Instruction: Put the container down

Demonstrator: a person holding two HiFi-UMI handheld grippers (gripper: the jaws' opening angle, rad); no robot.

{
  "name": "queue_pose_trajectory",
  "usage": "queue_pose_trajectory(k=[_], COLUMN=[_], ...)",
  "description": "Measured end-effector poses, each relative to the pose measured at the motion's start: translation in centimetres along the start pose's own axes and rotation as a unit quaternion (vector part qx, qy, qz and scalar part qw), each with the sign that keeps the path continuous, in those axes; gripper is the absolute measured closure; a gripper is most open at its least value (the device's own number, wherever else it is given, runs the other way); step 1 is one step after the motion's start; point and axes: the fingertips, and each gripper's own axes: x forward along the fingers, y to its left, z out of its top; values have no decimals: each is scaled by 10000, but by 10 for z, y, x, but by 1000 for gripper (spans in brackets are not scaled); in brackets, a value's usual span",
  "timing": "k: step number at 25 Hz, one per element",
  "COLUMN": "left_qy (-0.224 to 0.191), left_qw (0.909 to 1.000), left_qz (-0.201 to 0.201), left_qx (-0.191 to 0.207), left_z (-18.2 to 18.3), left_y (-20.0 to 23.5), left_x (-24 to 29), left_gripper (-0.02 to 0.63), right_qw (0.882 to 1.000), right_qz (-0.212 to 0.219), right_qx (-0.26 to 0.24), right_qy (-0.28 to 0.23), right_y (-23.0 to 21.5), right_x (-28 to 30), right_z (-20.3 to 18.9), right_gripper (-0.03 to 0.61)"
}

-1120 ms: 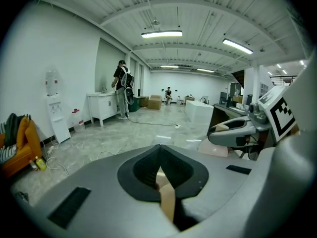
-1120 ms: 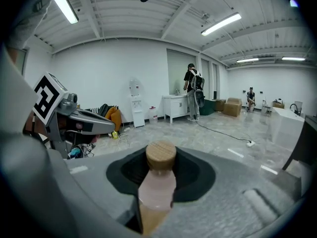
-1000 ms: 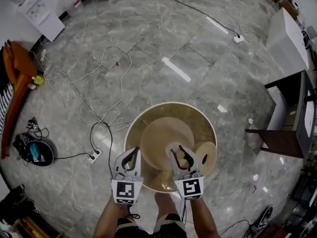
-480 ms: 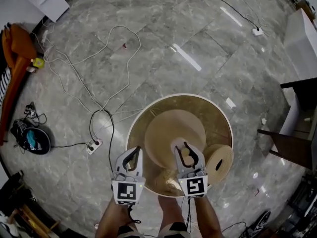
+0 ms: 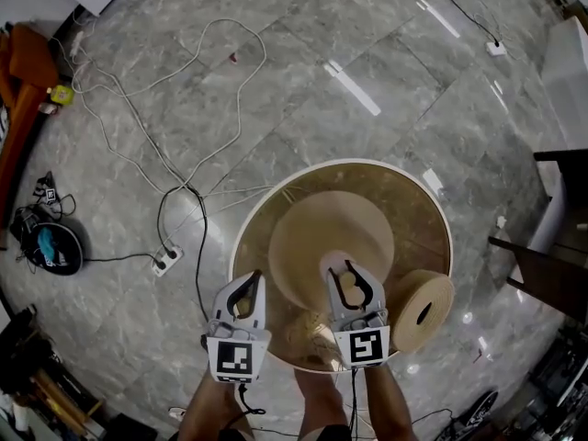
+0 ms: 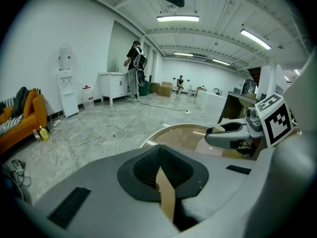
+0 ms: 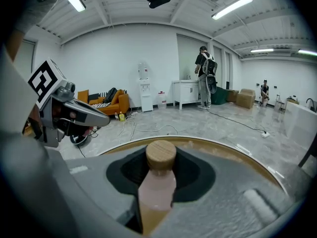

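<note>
**Stiff dome, held by knob and edge**

The pale tan domed container (image 5: 322, 232) lies over the middle of the round glossy brown table (image 5: 418, 228); I cannot tell if it rests there. It looks rigid, light and smooth, best held by its round wooden knob (image 7: 161, 154). The right gripper (image 5: 349, 283) clamps under that knob. The left gripper (image 5: 243, 292) pinches a thin tan edge (image 6: 166, 192). Both point far, level, side by side.

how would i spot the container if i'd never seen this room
Find the round table with the pale rim on the grey floor; two grippers are over its near edge. The container is clamped in the right gripper: a pinkish bottle with a round wooden cap, unlike the thin tan strip in the left gripper.
</note>
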Motion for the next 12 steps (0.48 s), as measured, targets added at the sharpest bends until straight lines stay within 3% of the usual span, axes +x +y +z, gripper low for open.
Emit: queue_pose_trajectory(k=[12], left_qy=[145], left_qw=[9999], left_qz=[18], left_qx=[-35], left_z=[-40], left_y=[12], left_x=[19], left_gripper=[597], right_qw=[9997], right_qz=[81], right_qx=[-238], right_qy=[10], right_y=[14], right_x=[26], right_z=[-37], right_gripper=[453])
